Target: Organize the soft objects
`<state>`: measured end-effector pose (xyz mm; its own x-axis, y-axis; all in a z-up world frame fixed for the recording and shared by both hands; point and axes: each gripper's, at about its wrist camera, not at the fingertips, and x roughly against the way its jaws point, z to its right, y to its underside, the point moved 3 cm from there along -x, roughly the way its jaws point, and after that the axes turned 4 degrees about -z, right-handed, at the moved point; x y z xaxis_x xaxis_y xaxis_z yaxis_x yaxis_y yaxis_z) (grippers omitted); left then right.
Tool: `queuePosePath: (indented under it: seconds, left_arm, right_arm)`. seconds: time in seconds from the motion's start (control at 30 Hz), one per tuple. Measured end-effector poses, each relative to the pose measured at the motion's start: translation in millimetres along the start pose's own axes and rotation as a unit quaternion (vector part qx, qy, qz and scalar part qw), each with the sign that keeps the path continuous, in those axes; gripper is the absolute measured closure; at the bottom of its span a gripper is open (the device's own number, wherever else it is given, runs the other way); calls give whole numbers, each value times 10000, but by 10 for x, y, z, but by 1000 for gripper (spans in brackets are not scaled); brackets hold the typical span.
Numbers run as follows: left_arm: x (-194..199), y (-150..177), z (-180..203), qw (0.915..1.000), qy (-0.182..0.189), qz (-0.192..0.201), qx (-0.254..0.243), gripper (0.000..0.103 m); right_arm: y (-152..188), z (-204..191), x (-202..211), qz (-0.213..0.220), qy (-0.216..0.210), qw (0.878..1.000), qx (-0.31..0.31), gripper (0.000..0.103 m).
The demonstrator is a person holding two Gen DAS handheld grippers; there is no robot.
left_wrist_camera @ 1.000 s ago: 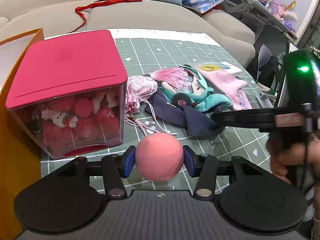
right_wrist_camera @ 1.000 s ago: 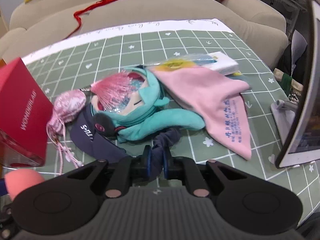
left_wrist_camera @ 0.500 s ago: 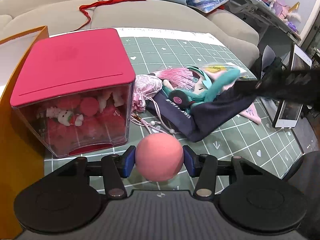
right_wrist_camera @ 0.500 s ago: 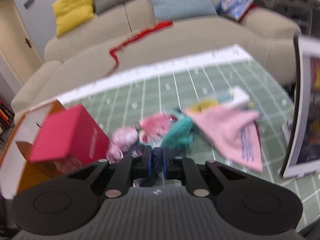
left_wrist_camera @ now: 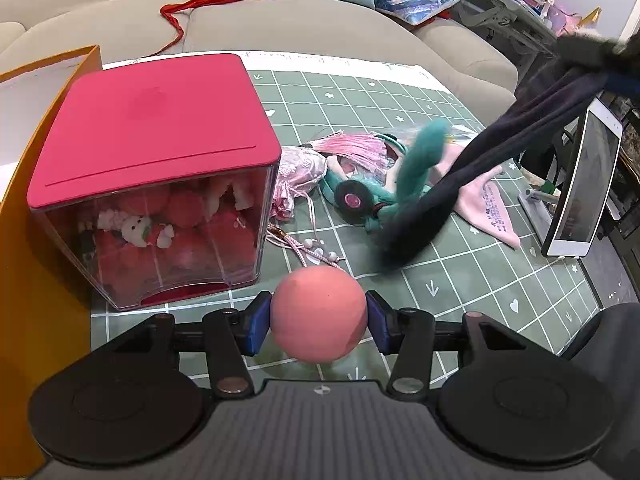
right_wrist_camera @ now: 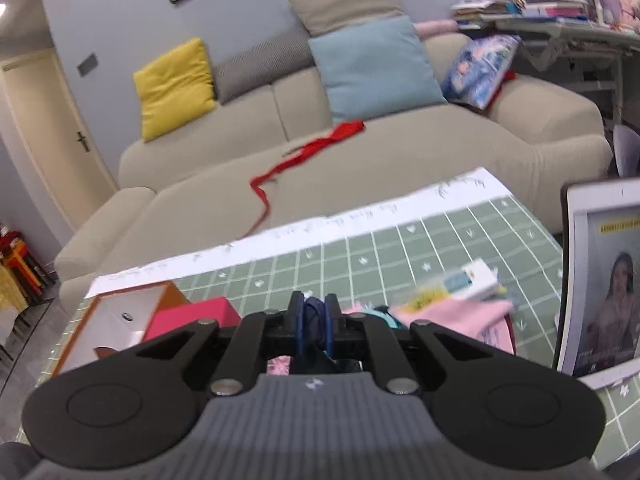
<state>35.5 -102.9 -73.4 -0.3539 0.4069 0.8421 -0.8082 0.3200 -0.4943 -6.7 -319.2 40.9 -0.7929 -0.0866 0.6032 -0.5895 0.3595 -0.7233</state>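
My left gripper is shut on a pink foam ball, held low over the green grid mat in front of the clear box with the red lid. My right gripper is shut on a dark navy cloth. In the left wrist view that navy cloth hangs stretched from the upper right down to the mat, blurred. Under it lie a teal plush doll with pink hair, a pink satin pouch and a pale pink cloth.
An orange open box stands left of the red-lidded box, which holds several red and white plush toys. A tablet on a stand is at the mat's right edge. A beige sofa with cushions and a red ribbon lies behind.
My right gripper has risen and tipped up with the navy cloth, pulling it off the mat and from under the teal doll. The left gripper and ball stayed put.
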Motion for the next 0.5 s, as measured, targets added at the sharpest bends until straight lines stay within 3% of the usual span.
queuePosePath:
  seconds: [0.13, 0.3, 0.5]
  left_arm:
    - [-18, 3, 0, 10000, -9, -20, 13, 46]
    - [-13, -7, -12, 10000, -5, -36, 54, 46]
    - [-4, -6, -10, 10000, -1, -41, 25, 46]
  right_arm:
    - [64, -40, -66, -181, 209, 9990, 356, 95]
    - [416, 167, -571, -1201, 536, 9909, 295, 96]
    - [776, 590, -1010, -2102, 878, 9732, -328, 90]
